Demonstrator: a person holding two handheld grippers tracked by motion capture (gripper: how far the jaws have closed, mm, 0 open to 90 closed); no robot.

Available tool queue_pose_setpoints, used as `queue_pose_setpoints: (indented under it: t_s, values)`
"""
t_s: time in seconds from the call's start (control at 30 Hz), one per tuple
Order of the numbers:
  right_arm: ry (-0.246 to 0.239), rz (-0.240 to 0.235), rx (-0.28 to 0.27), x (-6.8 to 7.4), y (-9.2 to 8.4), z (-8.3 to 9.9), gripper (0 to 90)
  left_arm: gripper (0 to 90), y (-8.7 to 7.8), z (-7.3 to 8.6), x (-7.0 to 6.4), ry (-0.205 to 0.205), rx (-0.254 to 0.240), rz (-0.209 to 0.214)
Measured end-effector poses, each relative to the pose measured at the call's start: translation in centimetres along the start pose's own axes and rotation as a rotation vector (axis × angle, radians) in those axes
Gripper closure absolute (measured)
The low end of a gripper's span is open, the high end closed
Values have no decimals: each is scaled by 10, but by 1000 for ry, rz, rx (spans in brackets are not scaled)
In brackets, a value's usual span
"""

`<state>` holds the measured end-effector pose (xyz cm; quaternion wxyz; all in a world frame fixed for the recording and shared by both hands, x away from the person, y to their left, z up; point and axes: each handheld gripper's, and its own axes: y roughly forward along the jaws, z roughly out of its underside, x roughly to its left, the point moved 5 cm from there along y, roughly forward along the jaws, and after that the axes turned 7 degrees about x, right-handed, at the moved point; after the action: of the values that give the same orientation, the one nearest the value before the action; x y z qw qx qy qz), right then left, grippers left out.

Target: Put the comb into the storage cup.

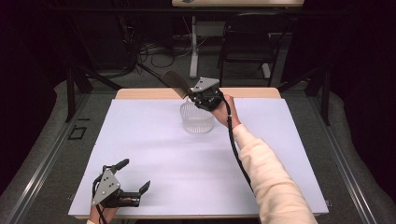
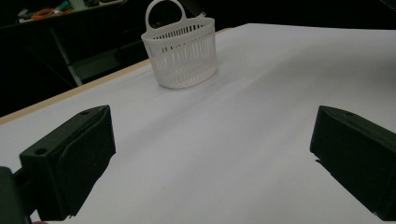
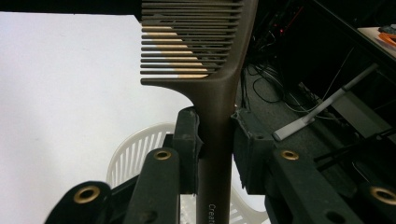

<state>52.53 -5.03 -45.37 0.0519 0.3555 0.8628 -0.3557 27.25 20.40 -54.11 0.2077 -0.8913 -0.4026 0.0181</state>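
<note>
A dark brown comb stands upright between the pads of my right gripper, which is shut on its handle. In the high view the same comb sticks out to the upper left of the right gripper, just above the far rim of a white slotted basket. That basket, with a loop handle, stands on the white table sheet. My left gripper rests near the table's front left corner, jaws wide open and nothing between them.
A wooden table edge runs along the far side of the sheet. Beyond it stand a black chair, a white table leg and loose cables on the floor. Dark stand legs flank the table.
</note>
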Motion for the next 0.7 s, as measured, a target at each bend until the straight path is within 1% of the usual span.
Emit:
queue_pose_setpoints:
  t_s: [0.27, 0.7]
  values:
    - [-6, -6, 5, -1, 2, 4, 725, 1, 0, 0, 0, 1, 1, -2]
    - [-8, -21, 24, 1, 8, 12, 725, 1, 0, 0, 0, 0, -4, -5]
